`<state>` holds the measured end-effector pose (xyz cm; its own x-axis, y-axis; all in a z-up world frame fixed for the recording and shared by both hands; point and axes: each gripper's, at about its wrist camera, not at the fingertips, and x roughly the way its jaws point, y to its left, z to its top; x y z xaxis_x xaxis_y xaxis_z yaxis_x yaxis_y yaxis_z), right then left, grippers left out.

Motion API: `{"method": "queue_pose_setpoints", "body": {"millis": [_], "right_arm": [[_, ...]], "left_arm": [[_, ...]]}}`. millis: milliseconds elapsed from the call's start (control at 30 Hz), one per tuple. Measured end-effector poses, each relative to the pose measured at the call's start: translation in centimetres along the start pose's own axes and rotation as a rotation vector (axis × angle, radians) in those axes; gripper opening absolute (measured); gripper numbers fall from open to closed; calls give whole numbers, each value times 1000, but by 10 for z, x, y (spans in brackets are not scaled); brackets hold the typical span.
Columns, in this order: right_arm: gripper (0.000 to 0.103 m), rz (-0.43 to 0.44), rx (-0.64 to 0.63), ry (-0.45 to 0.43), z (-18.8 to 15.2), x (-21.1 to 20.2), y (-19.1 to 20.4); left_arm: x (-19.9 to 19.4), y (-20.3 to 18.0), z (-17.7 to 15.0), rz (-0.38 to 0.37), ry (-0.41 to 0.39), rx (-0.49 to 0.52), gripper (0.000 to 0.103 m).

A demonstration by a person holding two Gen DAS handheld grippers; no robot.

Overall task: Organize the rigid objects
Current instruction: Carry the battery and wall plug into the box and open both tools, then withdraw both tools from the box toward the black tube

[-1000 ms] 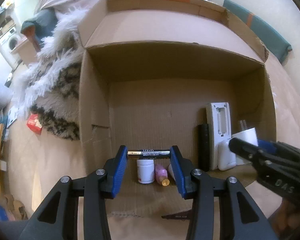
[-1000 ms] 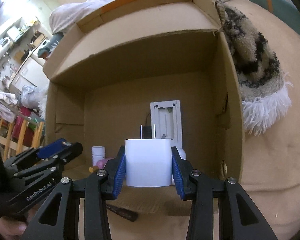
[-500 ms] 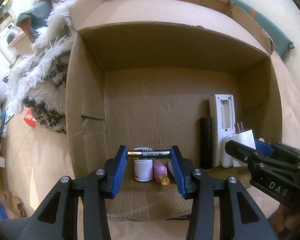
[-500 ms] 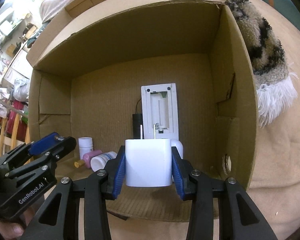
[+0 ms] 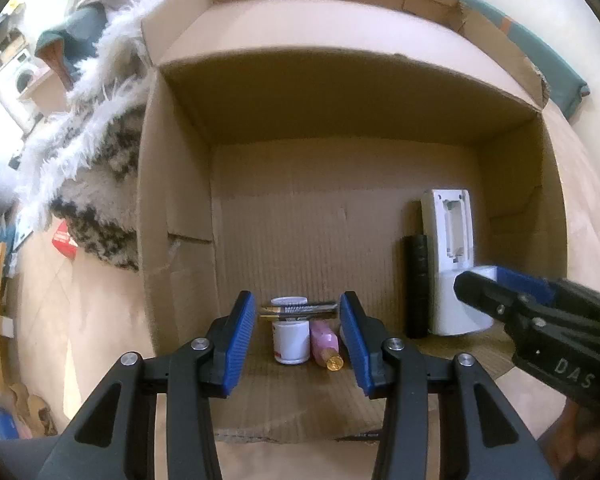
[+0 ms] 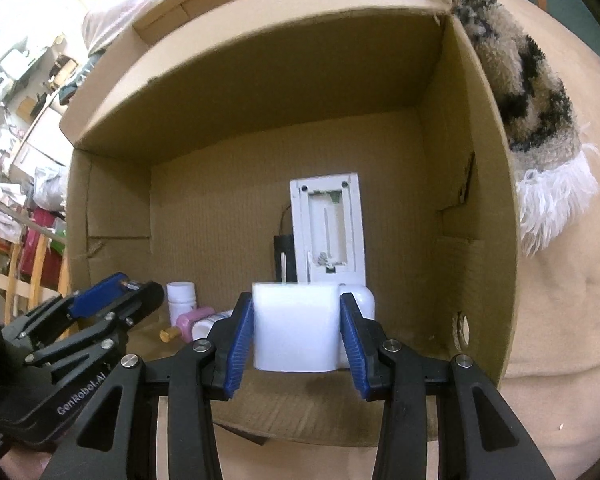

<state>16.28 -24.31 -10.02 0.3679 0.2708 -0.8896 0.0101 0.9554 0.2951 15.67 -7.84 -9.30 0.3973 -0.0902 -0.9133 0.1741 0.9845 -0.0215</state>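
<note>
An open cardboard box [image 5: 180, 184] lies on its side, seen from its mouth in both views. My left gripper [image 5: 298, 320] has its jaws parted; a black and gold battery [image 5: 300, 309] hangs loose between them, blurred, apart from the left pad. My right gripper [image 6: 296, 328] is shut on a white plug charger [image 6: 294, 332], prongs pointing forward, at the box mouth. Inside stand a white bottle [image 5: 290, 342], a pink bottle [image 5: 325, 344], a black cylinder [image 5: 417, 284] and a white device [image 5: 449, 232].
A shaggy white, black and tan rug [image 5: 88, 152] lies against the box's left side; it also shows in the right wrist view [image 6: 520, 92]. The box rests on a beige cushioned surface [image 6: 560, 280]. A green cushion [image 5: 540, 60] lies behind.
Both grippers moved forward into the box mouth. The left jaws opened and the battery came loose between them. The right gripper kept its hold on the charger.
</note>
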Motion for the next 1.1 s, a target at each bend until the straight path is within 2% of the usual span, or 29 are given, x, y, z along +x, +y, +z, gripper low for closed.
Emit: {"method": "queue_pose_setpoints", "body": {"millis": [100, 200, 267, 333, 467, 500, 600, 1100], "right_arm": [[47, 0, -18, -45, 2, -9, 4], [64, 19, -10, -76, 4, -15, 4], [69, 22, 0, -91, 7, -19, 1], [75, 23, 11, -97, 8, -22, -2], [75, 40, 38, -104, 9, -24, -5], [78, 44, 41, -106, 9, -24, -6], [103, 45, 43, -120, 9, -26, -6], [103, 42, 47, -167, 6, -45, -5]], "left_arm": [[-7, 2, 2, 8, -13, 4, 45], [-10, 2, 2, 18, -21, 1, 54], [-13, 2, 4, 14, -21, -5, 60], [-15, 3, 4, 12, -27, -16, 62], [-20, 4, 7, 21, -42, -17, 62], [-21, 4, 5, 22, -43, -18, 62], [-25, 3, 5, 22, -44, -23, 62], [-39, 16, 2, 15, -35, -59, 62]]}}
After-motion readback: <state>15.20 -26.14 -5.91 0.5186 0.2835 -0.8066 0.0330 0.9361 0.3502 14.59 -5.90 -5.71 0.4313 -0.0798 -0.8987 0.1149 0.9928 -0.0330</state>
